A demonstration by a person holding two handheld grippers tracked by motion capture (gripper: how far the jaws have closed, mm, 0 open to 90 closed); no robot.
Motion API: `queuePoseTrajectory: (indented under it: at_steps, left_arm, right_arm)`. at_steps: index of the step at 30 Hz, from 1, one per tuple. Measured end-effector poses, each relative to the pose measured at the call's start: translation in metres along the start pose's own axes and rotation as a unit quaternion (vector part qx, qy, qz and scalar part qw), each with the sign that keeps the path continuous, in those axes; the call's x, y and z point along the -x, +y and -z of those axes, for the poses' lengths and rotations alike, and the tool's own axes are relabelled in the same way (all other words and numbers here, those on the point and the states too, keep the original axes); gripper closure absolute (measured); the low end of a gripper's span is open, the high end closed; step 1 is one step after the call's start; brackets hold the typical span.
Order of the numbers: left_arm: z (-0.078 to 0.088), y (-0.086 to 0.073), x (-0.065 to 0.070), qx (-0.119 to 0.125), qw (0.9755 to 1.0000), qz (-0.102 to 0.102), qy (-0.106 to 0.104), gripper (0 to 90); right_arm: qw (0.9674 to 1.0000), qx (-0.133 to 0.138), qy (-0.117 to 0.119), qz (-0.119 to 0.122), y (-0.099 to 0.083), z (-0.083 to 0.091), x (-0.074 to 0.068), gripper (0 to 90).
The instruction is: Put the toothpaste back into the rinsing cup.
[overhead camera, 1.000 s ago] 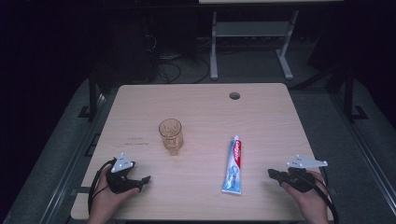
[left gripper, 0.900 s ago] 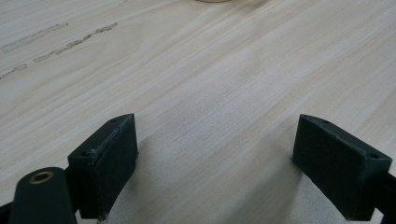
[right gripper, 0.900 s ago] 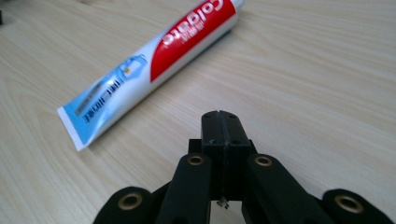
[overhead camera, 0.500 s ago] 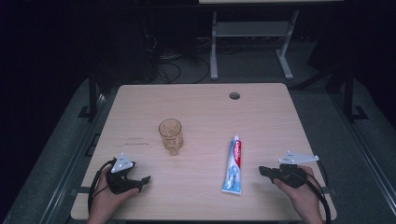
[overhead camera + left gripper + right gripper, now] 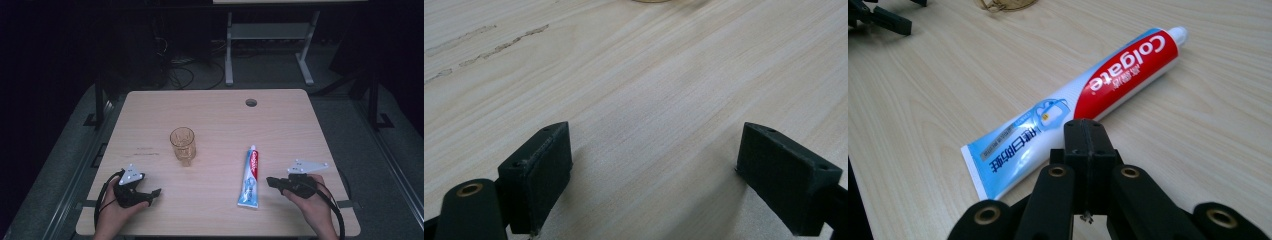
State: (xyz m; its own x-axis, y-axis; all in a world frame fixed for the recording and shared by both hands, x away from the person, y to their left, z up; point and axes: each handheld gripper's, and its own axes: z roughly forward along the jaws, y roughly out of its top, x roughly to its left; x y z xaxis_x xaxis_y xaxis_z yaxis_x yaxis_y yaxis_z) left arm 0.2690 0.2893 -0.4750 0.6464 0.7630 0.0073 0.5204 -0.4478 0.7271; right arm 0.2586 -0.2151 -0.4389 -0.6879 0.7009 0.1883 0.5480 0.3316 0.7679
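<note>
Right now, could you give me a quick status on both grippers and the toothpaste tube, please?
Left gripper open, empty, low over the table. Right gripper shut, empty, jaws pointing at the toothpaste tube. Tube flat, untouched. Glass well off to the side; nothing between.

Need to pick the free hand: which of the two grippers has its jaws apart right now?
The left gripper: its jaws stand wide apart over bare table. The right gripper has its jaws pressed together, pointing at the toothpaste tube.

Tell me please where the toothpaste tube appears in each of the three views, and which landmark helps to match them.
High view: toothpaste tube lies right of centre, cap pointing away from the person.
Left gripper view: not in it.
Right gripper view: tube crosses the middle, beyond the shut fingers.
Shared landmark: the amber glass, its base at each gripper view's top edge.
</note>
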Motion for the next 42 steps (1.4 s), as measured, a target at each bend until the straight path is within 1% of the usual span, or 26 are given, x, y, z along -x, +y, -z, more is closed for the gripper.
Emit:
queuePoseTrajectory:
  at_steps: [5,6,11,14,19,20,21,23,26,27,35,39,40,42]
  left_arm:
    - [0.000,0.000,0.000,0.000,1.0000,0.001,0.000,13.5]
    - [0.000,0.000,0.000,-0.001,1.0000,-0.001,0.000,13.5]
    - [0.000,0.000,0.000,-0.001,1.0000,-0.001,0.000,13.5]
    - [0.000,0.000,0.000,-0.001,1.0000,-0.001,0.000,13.5]
    - [0.000,0.000,0.000,-0.001,1.0000,0.000,0.000,13.5]
    - [0.000,0.000,0.000,-0.001,1.0000,0.000,0.000,13.5]
    - [0.000,0.000,0.000,-0.001,1.0000,0.000,0.000,13.4]
    - [0.000,0.000,0.000,-0.001,1.0000,0.001,-0.001,13.5]
    - [0.000,0.000,0.000,0.000,1.0000,0.002,0.000,13.5]
    - [0.000,0.000,0.000,0.000,1.0000,0.002,0.000,13.5]
    - [0.000,0.000,0.000,0.000,1.0000,0.001,0.000,13.5]
    - [0.000,0.000,0.000,0.000,1.0000,0.001,0.000,13.5]
    - [0.000,0.000,0.000,0.000,1.0000,0.001,0.000,13.4]
    - [0.000,0.000,0.000,0.000,1.0000,0.001,0.000,13.5]
  right_arm:
    - [0.9999,-0.001,0.010,0.003,0.005,-0.007,-0.004,90.0]
    - [0.9999,0.000,0.012,0.007,0.007,-0.010,-0.006,90.0]
    - [0.9997,-0.004,0.021,0.013,0.011,-0.017,-0.010,90.0]
    - [0.9993,-0.007,0.030,0.019,0.015,-0.024,-0.015,90.0]
    - [0.9989,-0.011,0.038,0.025,0.019,-0.033,-0.020,90.0]
    - [0.9987,-0.014,0.042,0.027,0.021,-0.037,-0.022,90.0]
    - [0.9987,-0.014,0.042,0.027,0.021,-0.037,-0.022,90.0]
    - [0.9982,-0.015,0.047,0.034,0.023,-0.043,-0.023,90.0]
    - [0.9978,-0.018,0.052,0.035,0.026,-0.048,-0.026,90.0]
    - [0.9976,-0.019,0.054,0.039,0.027,-0.051,-0.027,90.0]
    - [0.9966,-0.027,0.063,0.046,0.031,-0.063,-0.033,90.0]
    - [0.9964,-0.033,0.064,0.045,0.030,-0.067,-0.034,90.0]
    - [0.9962,-0.038,0.063,0.047,0.029,-0.069,-0.035,90.0]
    - [0.9959,-0.039,0.066,0.049,0.028,-0.071,-0.036,90.0]
